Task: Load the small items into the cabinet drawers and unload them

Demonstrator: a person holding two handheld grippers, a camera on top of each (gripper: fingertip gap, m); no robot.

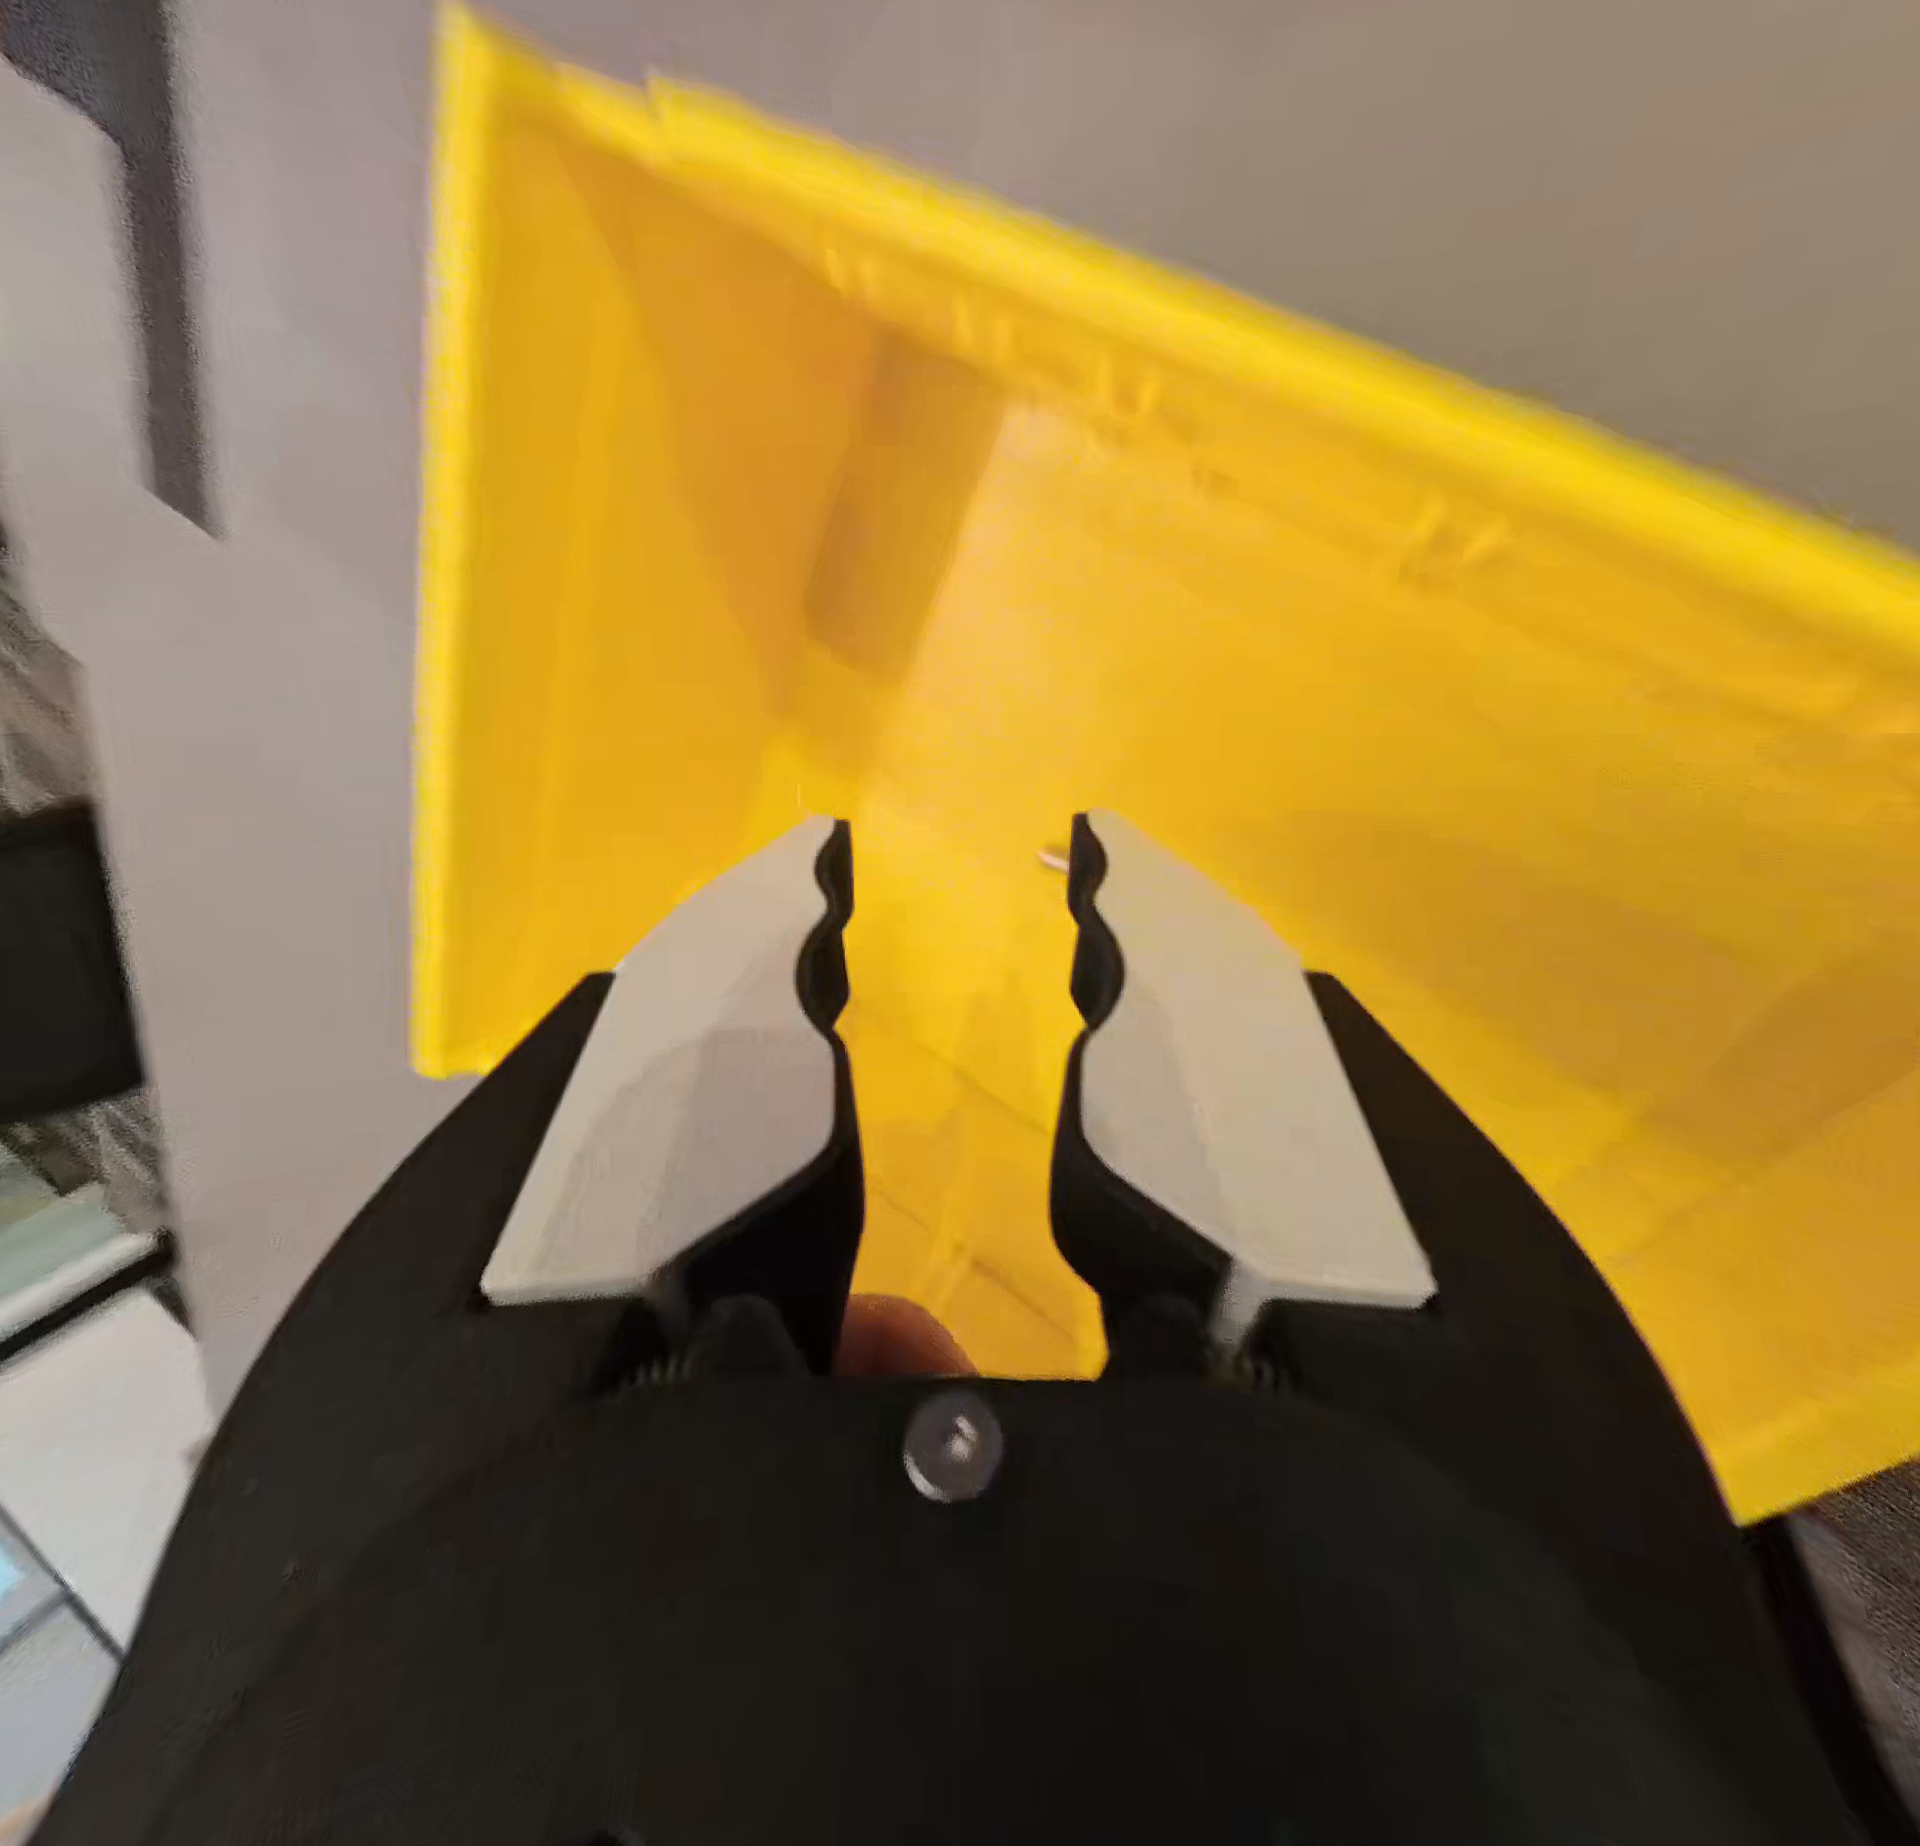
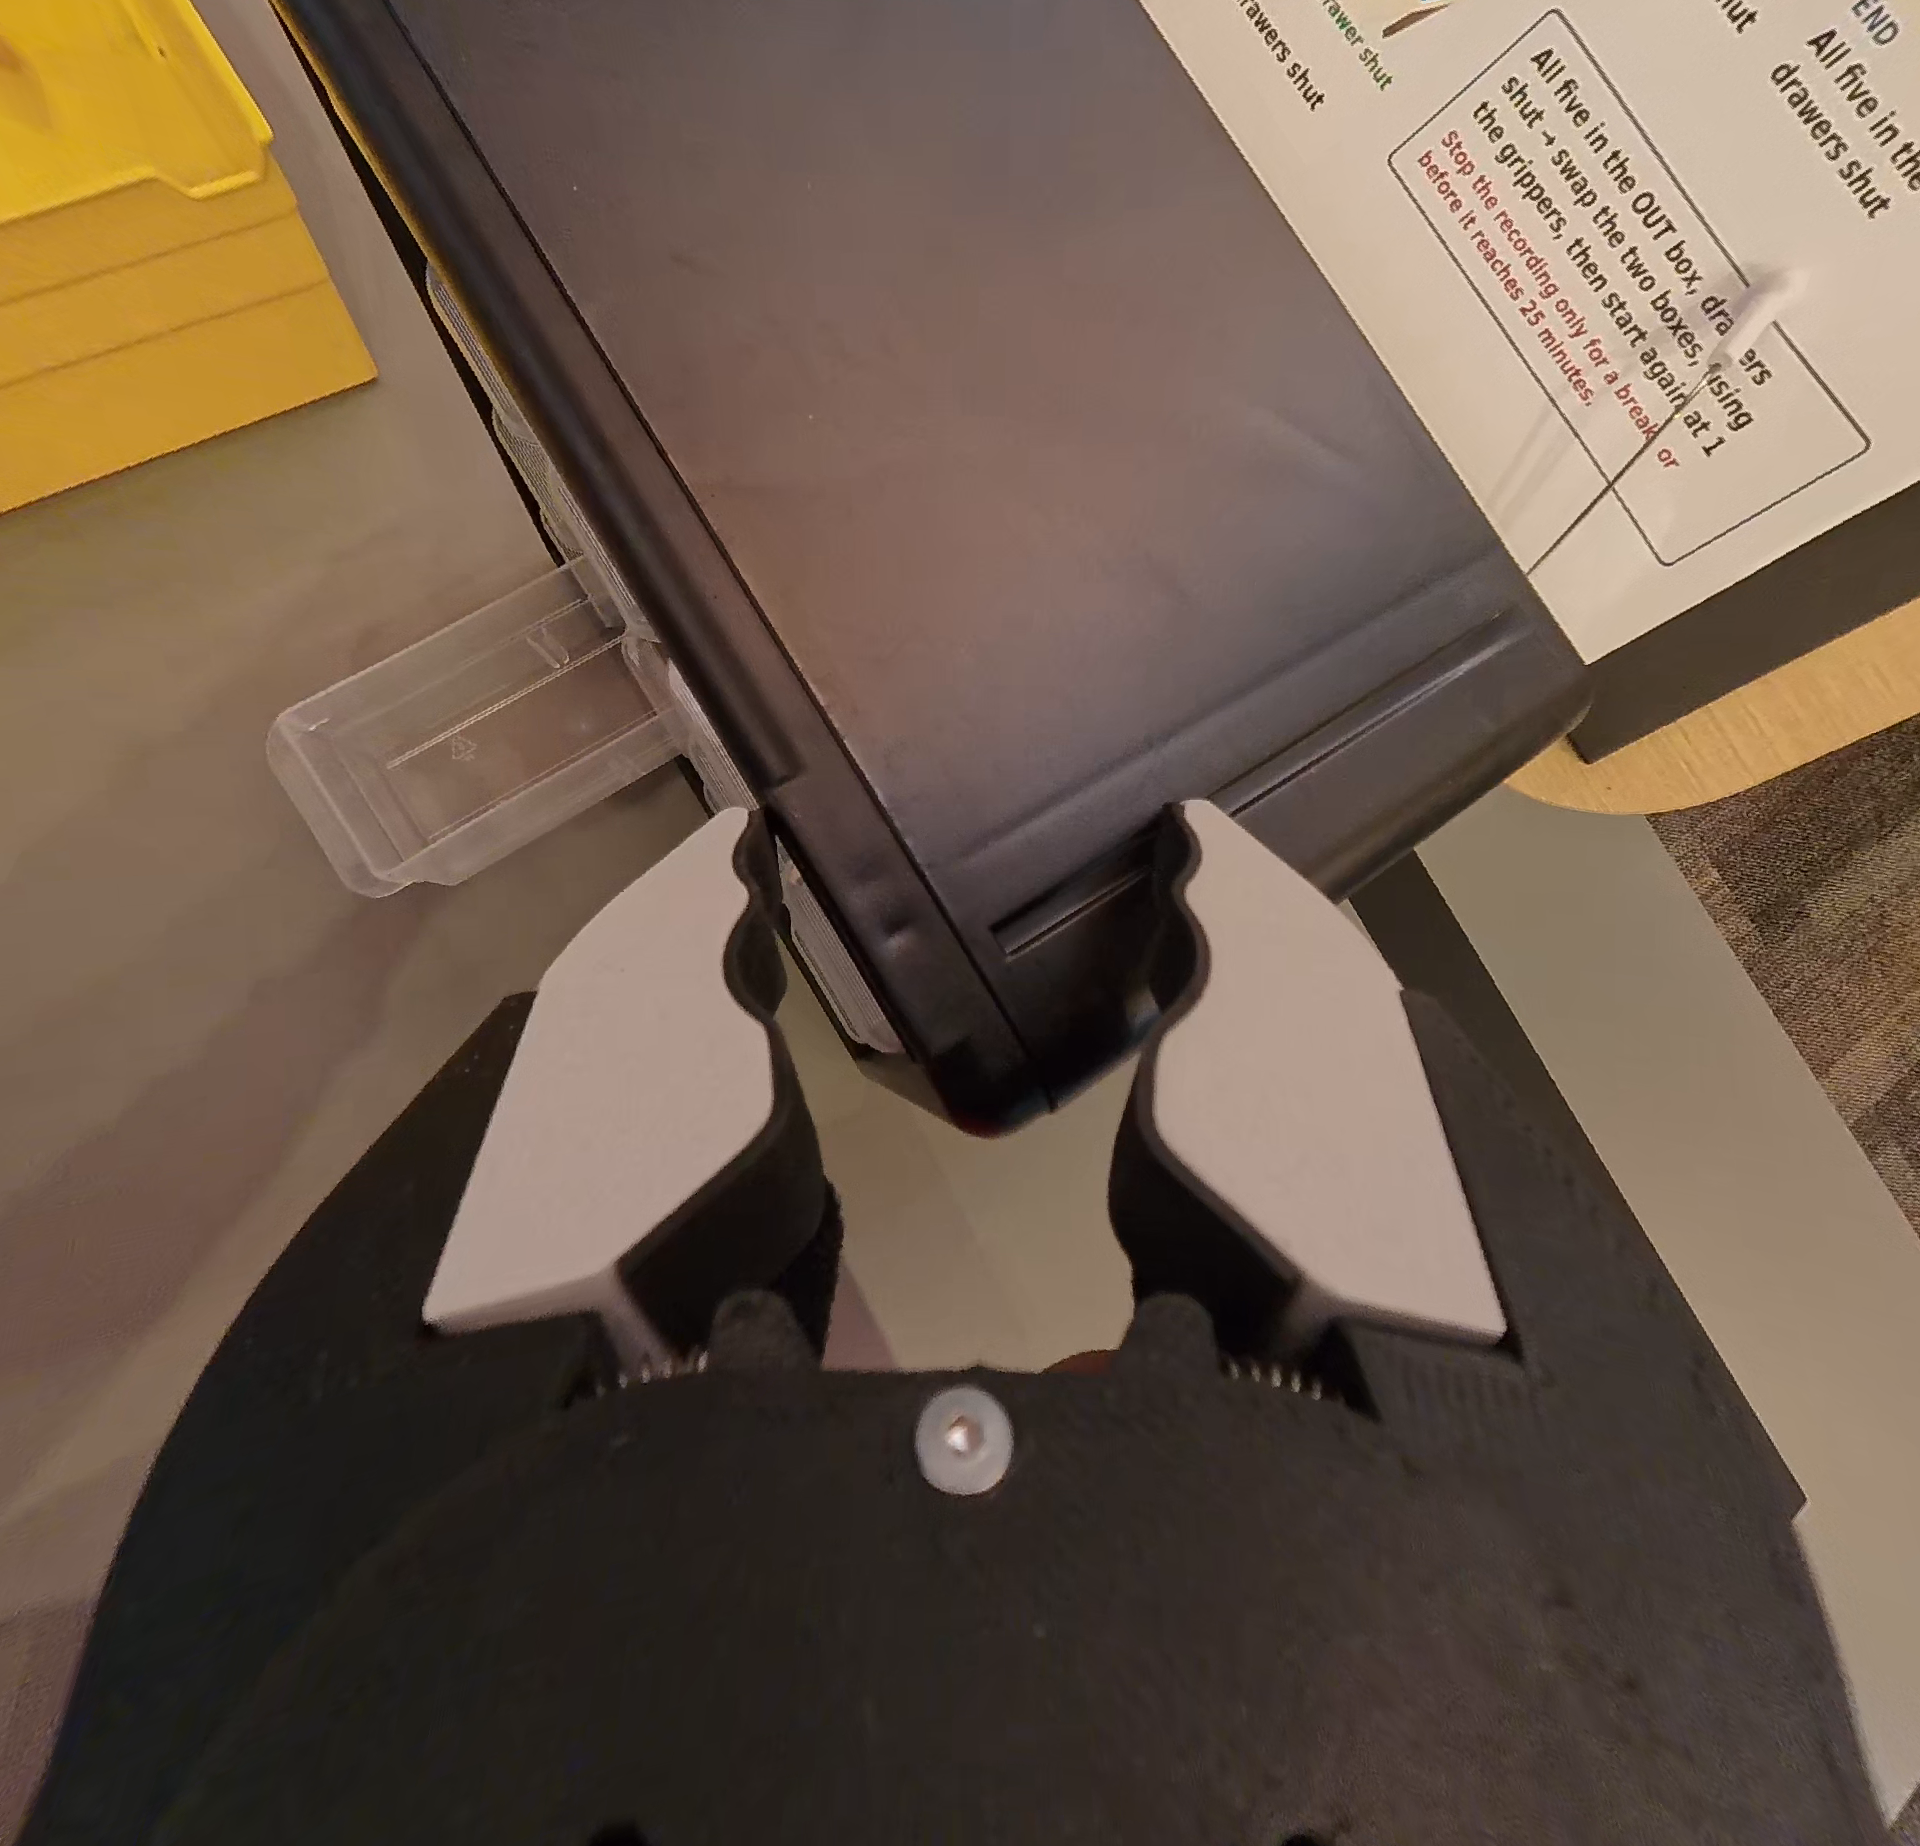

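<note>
Left gripper (image 1: 961, 840): fingers apart, nothing between them, held over the inside of a yellow box (image 1: 1195, 757) that fills most of the left wrist view. Frame is motion-blurred. A tiny pale object (image 1: 1051, 858) lies on the box floor just beside the right fingertip; too small and blurred to identify. A darker oblong patch (image 1: 894, 508) shows on the box's far inner wall, unclear what it is. The box rests on a grey table (image 1: 291, 757).

Right gripper (image 2: 966, 830): fingers spread wide, straddling the near corner of the black cabinet (image 2: 987, 394). Both fingertips sit right at the cabinet's edges; cannot tell whether they press it. Nothing clamped.

One clear drawer (image 2: 457, 747) is pulled out from the cabinet's left face, over the grey table (image 2: 208, 1017). It looks see-through with no item visible inside. Other drawer fronts along that face are pushed in.

Yellow box (image 2: 156, 290) sits at upper left in the right wrist view, apart from the cabinet. A printed instruction sheet (image 2: 1558, 238) lies just beside the cabinet's right side, with a thin white-tipped stick (image 2: 1756, 305) resting on it.
</note>
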